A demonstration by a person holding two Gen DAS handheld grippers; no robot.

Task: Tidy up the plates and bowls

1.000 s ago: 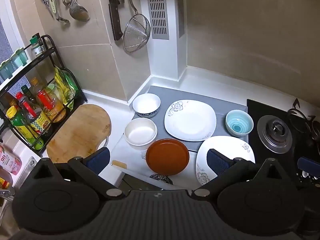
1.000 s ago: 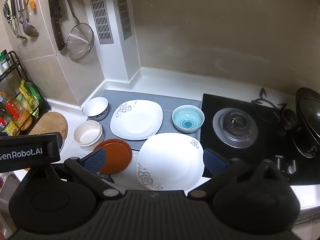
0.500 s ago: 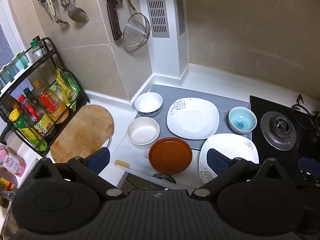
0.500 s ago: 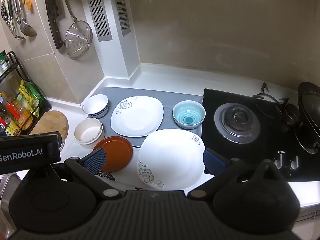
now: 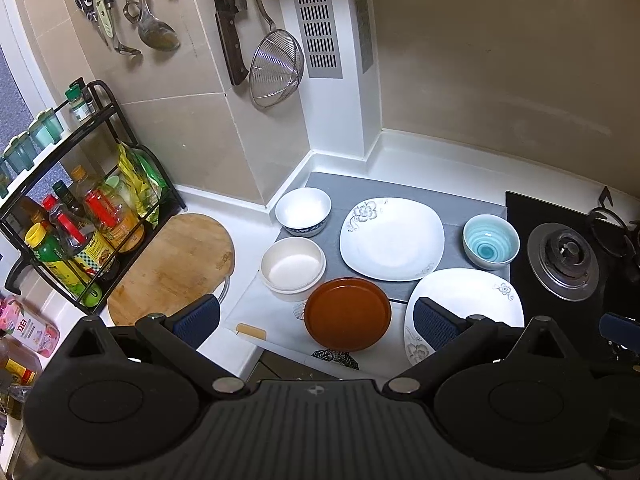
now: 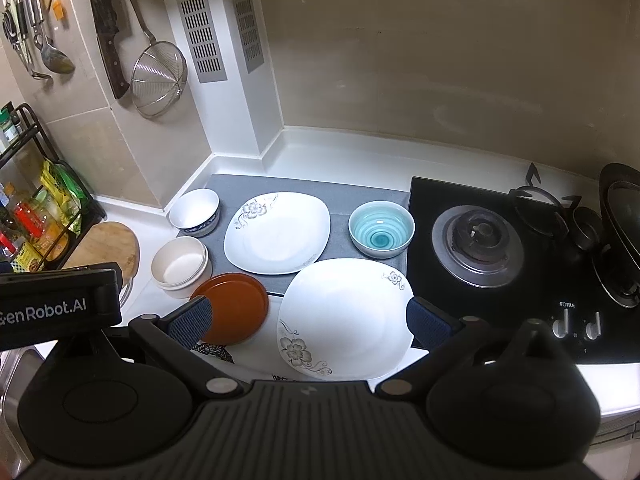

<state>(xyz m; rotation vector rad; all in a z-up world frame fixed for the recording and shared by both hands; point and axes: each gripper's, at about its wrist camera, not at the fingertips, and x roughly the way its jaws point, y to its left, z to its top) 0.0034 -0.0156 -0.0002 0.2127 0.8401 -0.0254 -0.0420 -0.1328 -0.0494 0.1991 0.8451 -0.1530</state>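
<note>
Both grippers had drifted a little toward the wall since the pictures before, so the dishes sat slightly lower and nearer in each view. None of the dishes had moved at all.

The left gripper was wide open and held nothing. It hung above the brown plate. The right gripper was also wide open and held nothing. It hung above the near white plate.

I will use the brown plate as the landmark. The near white plate lay just to its right, at the tabletop edge. The far white plate lay behind the brown plate on the gray mat. The cream bowl stood just to the left of the brown plate and a bit behind it, and I could not tell if they touched. The white bowl stood farther back on that side, in the corner. The blue bowl stood well to the right and behind, next to the stove.

So the sorting had not started yet. Every plate and bowl lay apart, with nothing stacked. The small drift looked like lining up for a first grab. My guess was that each gripper would need to come down onto the dish under it. The near white plate was flat and thin, so it might be hard to pinch by its rim.
</note>
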